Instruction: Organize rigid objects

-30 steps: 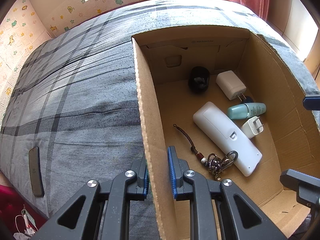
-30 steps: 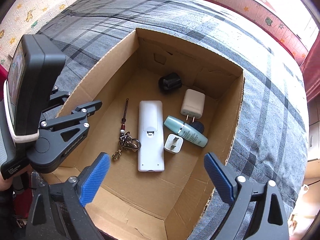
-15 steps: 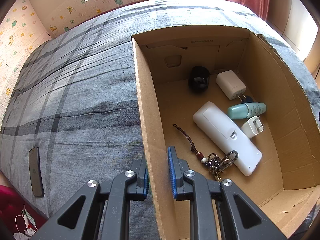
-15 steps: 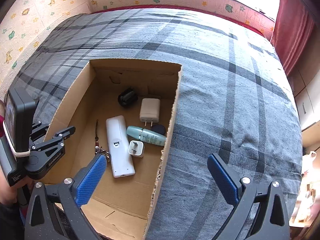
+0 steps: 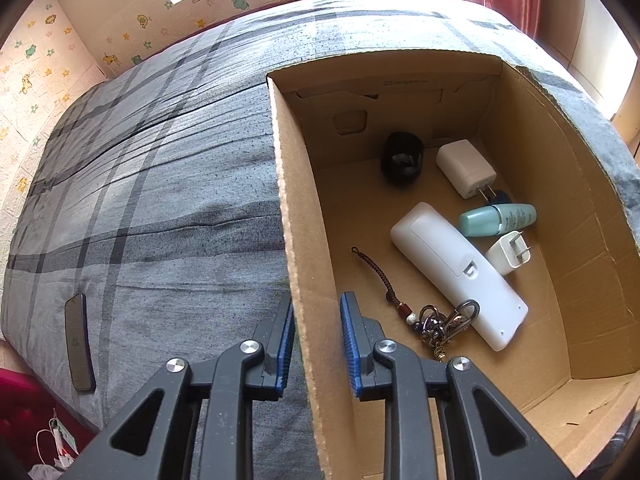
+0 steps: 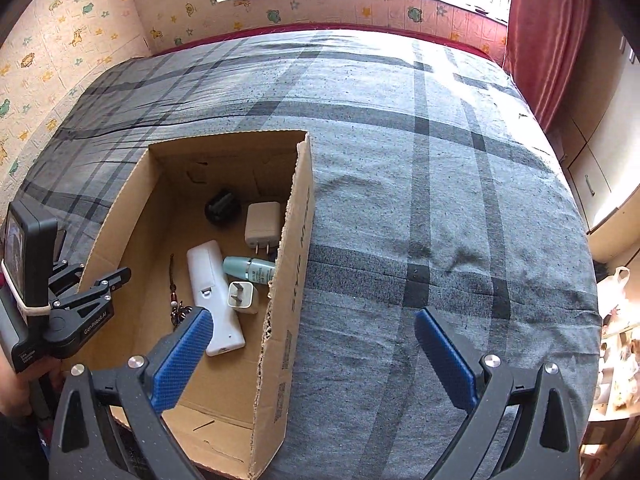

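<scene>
- While the open brown cardboard box sits on the bed with the grey plaid cover, its left wall is straddled by the left gripper, one blue pad on each side; the jaws are clamped on that wall (the outer pad is pressed to the card, and a narrow gap is seen at the inner one).
- The right gripper is held above the box's right wall and the bed cover, its jaws spread wide apart with nothing between them.
- On the box floor the long white remote control is laid diagonally, back side up.
- A bunch of metal keys on a braided brown cord is seen just beside the remote's near end, touching it.
- The small white plug adapter lies close against the remote's right side, and the teal plastic bottle is laid on its side just beyond it.
- Farther back, the larger white charger block is placed with its prongs pointing toward the bottle, and a black rounded object is set near the far wall.
- A dark flat phone-like slab is left on the bed, well apart from the box, near the mattress edge.
</scene>
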Motion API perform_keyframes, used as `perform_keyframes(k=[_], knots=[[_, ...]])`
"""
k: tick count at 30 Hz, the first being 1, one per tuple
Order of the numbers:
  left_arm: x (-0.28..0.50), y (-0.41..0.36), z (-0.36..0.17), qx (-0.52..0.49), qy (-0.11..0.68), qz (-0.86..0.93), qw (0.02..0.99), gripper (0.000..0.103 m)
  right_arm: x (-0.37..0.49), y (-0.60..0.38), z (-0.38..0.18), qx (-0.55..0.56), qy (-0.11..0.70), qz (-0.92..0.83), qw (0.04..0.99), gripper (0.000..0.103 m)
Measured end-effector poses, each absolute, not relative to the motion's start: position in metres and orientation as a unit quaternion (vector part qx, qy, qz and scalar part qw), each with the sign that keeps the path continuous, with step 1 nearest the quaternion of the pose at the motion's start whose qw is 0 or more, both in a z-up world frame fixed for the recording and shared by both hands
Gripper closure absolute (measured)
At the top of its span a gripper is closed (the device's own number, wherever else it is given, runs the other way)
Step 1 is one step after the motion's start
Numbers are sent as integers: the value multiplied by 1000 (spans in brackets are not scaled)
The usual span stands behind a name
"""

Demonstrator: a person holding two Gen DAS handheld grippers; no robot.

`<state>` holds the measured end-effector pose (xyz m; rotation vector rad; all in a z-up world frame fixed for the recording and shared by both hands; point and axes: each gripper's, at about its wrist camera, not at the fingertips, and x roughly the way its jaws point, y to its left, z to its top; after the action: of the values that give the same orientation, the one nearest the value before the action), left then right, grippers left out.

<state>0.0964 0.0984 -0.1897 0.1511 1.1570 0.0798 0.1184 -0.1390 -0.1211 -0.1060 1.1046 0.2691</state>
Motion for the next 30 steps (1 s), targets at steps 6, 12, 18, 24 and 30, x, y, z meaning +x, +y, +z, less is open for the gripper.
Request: perform_keyframes(k=[6, 12, 18, 24, 30], knots=[[87, 101, -167, 70, 528, 53, 844, 47, 109, -144, -107, -40, 508, 128, 851, 0], [70, 90, -143, 77, 513, 48, 854, 7, 94, -148, -90, -33, 490, 133, 861, 0], [51, 77, -120, 56, 504, 20, 862, 0, 80, -154, -76, -28, 476, 129, 870, 0], [28, 61, -92, 69, 480, 29, 874, 0, 64, -154, -61, -35, 465, 127, 876, 0], [8, 48, -70, 74, 458, 29, 885, 0, 46, -154, -43, -33, 461, 126, 878, 0]])
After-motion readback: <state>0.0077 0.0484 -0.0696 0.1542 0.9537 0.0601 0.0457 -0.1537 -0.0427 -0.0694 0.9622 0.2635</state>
